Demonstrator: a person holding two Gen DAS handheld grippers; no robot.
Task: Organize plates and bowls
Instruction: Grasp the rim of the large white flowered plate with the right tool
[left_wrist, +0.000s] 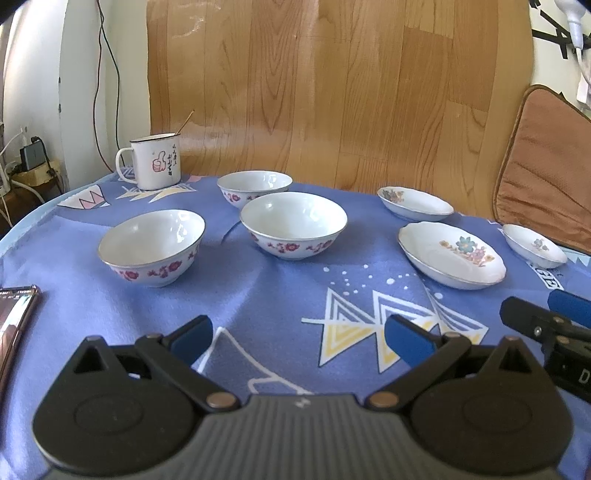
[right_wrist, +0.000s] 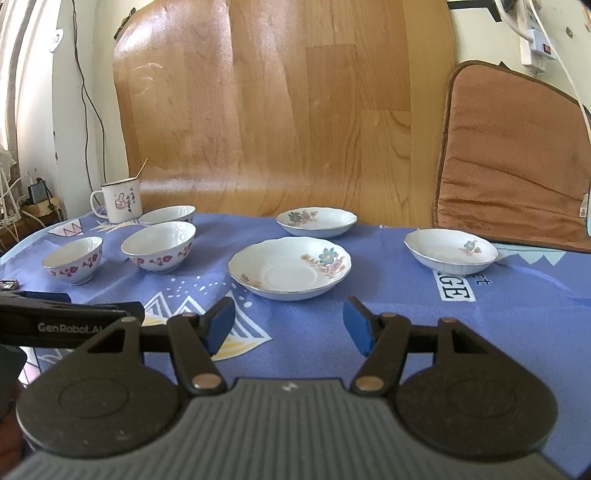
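Observation:
Three white bowls with red flowers stand on the blue cloth: one near left (left_wrist: 153, 245), one in the middle (left_wrist: 293, 225), one behind it (left_wrist: 255, 184). To their right lie three flowered plates: a large one (right_wrist: 290, 266), one at the back (right_wrist: 317, 219) and one at the right (right_wrist: 450, 249). My left gripper (left_wrist: 299, 332) hovers open over the cloth in front of the bowls, nothing between its blue pads. My right gripper (right_wrist: 290, 319) is open just short of the large plate, and its jaws are empty too.
An enamel mug (left_wrist: 157, 160) with a stick in it stands at the back left corner. A phone (left_wrist: 14, 314) lies at the left table edge. A wooden board (left_wrist: 332, 92) leans behind the table, and a brown cushion (right_wrist: 513, 155) rests at the back right.

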